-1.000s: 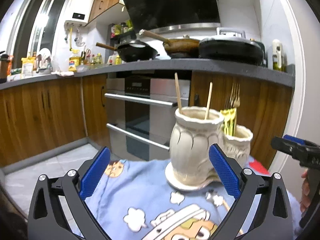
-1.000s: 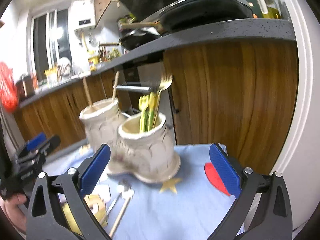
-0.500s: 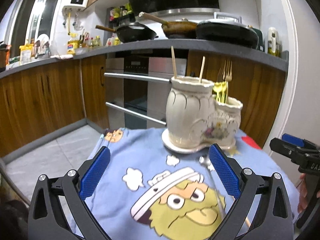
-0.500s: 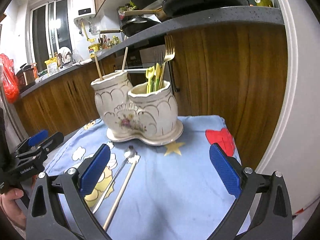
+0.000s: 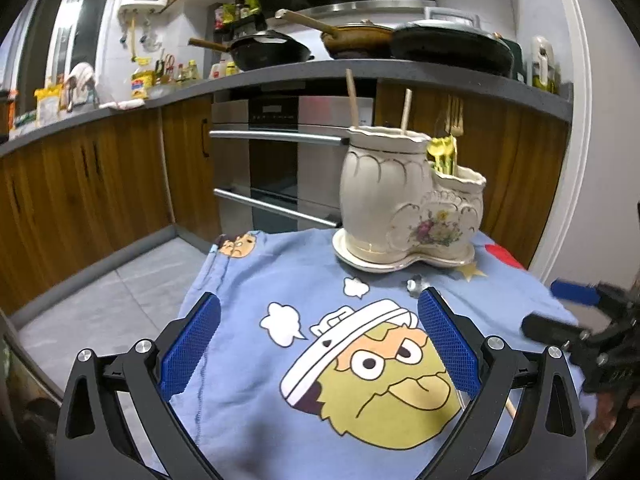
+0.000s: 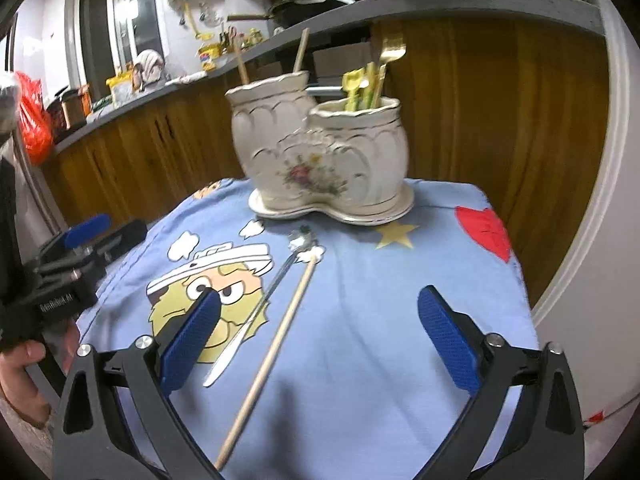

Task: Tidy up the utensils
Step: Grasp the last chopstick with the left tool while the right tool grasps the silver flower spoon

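Note:
A cream ceramic double holder stands at the far side of the blue cartoon cloth. Two wooden chopsticks stick out of its tall pot. Gold and yellow-green forks fill the short one. A metal spoon and a wooden stick lie side by side on the cloth in front of the holder. My right gripper hovers over them, its jaws closing, with the stick's near end between the pads but untouched. My left gripper is open over the cartoon face and holds nothing.
A wooden cabinet front and a white door frame lie behind and to the right of the table. An oven and a countertop with pans lie beyond. A hand holds the left gripper's body at the table's left edge.
Both grippers have drawn back from the holder and tilted down. The holder now looks smaller, and the spoon and wooden stick on the cloth have come fully into the right wrist view.

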{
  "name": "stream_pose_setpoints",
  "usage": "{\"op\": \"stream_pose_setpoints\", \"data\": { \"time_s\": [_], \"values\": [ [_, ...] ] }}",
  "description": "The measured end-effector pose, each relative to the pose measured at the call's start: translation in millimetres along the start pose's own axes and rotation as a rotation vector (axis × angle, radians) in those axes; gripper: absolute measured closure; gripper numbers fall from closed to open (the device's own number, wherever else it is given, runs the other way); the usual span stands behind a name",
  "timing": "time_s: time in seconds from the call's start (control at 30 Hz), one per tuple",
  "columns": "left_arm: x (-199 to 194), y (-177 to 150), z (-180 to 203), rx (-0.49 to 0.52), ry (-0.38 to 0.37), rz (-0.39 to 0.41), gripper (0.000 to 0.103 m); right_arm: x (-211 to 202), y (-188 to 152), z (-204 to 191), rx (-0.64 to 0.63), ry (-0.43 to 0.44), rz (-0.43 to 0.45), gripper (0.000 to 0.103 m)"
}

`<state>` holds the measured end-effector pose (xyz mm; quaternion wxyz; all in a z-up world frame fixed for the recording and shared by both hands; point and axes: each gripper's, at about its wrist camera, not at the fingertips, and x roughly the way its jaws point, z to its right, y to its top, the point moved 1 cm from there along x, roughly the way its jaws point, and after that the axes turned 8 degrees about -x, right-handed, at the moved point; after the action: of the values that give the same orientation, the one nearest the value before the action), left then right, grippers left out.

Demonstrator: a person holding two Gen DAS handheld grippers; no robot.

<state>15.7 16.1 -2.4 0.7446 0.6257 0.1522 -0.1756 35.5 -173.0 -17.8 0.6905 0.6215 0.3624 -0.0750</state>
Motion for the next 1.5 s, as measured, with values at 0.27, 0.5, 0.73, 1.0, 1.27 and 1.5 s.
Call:
{"op": "stream_pose_setpoints", "data": {
  "time_s": [0.27, 0.5, 0.73, 1.0, 1.27, 1.5],
  "values": [
    [-1.5, 6.6, -29.4, -0.1, -0.015, 0.003, 0.005, 43.0, 19.8, -25.5, -0.002, 0.059, -0.129, 0.07],
    [-1.3, 5.8, -37.8, -0.102, -0.039, -0.007, 0.005, 83.6, 27.0, -41.6, -0.016, 0.008, -0.236, 0.087],
    [-2.5, 9.0, -44.7, -0.138, -0.072, -0.004, 0.005, 92.6, 28.3, -50.3, -0.07, -0.086, -0.26, 0.091],
    [-0.2, 8.6, -40.7, -0.116, -0.072, -0.011, 0.005, 73.8, 24.2, -39.5, 0.02, 0.004, -0.207, 0.1],
    [7.0, 2.4, -24.0, -0.076, -0.074, -0.054, 0.005, 4.9, 30.1, -11.7, 0.101, 0.132, -0.085, 0.1],
    [15.5, -13.1, 39.8, 0.013, -0.14, -0.189, 0.007, -26.3, 31.7, 21.8, 0.104, 0.102, -0.014, 0.1]
  ]
}}
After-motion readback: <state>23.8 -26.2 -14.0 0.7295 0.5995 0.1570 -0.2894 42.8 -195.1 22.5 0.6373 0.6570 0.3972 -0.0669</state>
